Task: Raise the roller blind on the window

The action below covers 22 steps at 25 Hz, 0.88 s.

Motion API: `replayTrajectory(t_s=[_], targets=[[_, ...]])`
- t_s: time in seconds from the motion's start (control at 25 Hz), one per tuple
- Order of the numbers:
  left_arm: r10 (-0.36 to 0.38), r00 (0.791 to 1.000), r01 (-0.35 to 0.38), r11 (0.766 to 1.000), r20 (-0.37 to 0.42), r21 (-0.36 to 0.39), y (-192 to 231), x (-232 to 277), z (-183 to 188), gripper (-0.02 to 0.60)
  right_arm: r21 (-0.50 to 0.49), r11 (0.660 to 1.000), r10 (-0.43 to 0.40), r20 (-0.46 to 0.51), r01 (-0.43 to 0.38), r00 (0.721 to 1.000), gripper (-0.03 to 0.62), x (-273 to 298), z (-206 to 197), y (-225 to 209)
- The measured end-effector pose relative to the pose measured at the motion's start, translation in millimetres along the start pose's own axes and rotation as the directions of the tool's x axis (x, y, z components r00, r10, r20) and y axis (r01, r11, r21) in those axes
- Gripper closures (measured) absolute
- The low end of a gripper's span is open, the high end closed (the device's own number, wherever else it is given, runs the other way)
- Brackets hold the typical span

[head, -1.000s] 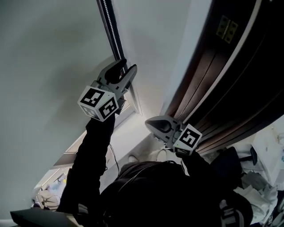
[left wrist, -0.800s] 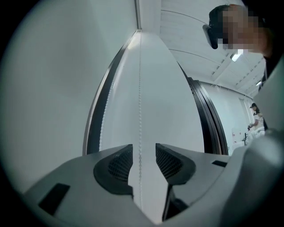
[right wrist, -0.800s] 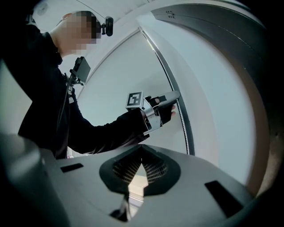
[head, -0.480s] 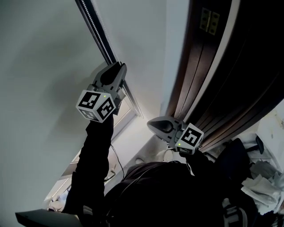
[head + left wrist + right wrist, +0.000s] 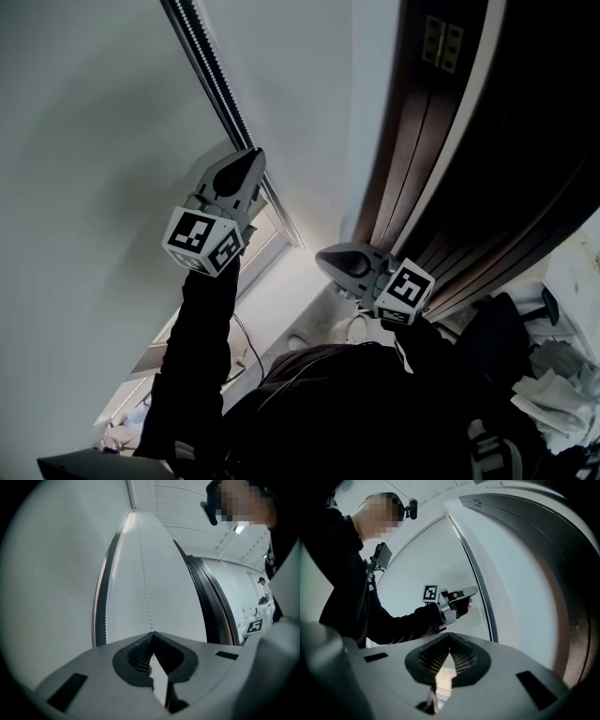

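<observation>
The pale grey roller blind (image 5: 84, 141) covers the window at the left of the head view. Its white bead chain (image 5: 216, 80) hangs along the dark edge strip. My left gripper (image 5: 253, 156) is raised to that strip, and its jaws have just been closing. In the left gripper view the bead chain (image 5: 145, 583) runs straight down into the left gripper (image 5: 152, 633), pinched at its tips. My right gripper (image 5: 323, 255) hangs lower, apart from the chain, and is shut with nothing in it. The right gripper view looks past the right gripper (image 5: 450, 634) to the left gripper (image 5: 474, 590) at the bead chain (image 5: 485, 606).
A dark wooden door frame (image 5: 450, 141) with a brass hinge (image 5: 441, 42) stands close on the right. The white windowsill (image 5: 281, 309) lies below the grippers. Crumpled white things (image 5: 553, 375) sit at the lower right. A second run of the chain (image 5: 107, 602) follows the dark strip.
The left gripper's jaws were open around the chain a second ago and now are shut on it. The right gripper has stayed put and shut.
</observation>
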<state>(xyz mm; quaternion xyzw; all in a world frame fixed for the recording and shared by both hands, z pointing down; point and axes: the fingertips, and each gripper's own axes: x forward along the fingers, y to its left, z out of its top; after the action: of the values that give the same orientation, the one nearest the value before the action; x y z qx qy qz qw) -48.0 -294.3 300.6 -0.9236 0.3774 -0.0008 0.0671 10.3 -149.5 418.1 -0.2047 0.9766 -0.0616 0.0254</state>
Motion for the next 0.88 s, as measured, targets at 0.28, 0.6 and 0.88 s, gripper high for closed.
replayTrajectory(t_s=[0.28,0.6,0.88], targets=[[-0.041,0.999,0.042,0.998,0.025,-0.045,-11,-26,-6,0.574,0.042,0.999,0.014,0.023,-0.015,1.000,0.588,7,7,1],[-0.122,0.986,0.099,0.977,-0.115,-0.187,-44,-50,-112,0.574,0.060,0.995,0.082,0.059,-0.085,0.995,0.587,21,30,0],[-0.173,0.980,0.134,0.938,-0.097,-0.319,-89,-81,-170,0.574,0.027,0.989,0.141,0.049,-0.143,0.989,0.499,46,50,4]])
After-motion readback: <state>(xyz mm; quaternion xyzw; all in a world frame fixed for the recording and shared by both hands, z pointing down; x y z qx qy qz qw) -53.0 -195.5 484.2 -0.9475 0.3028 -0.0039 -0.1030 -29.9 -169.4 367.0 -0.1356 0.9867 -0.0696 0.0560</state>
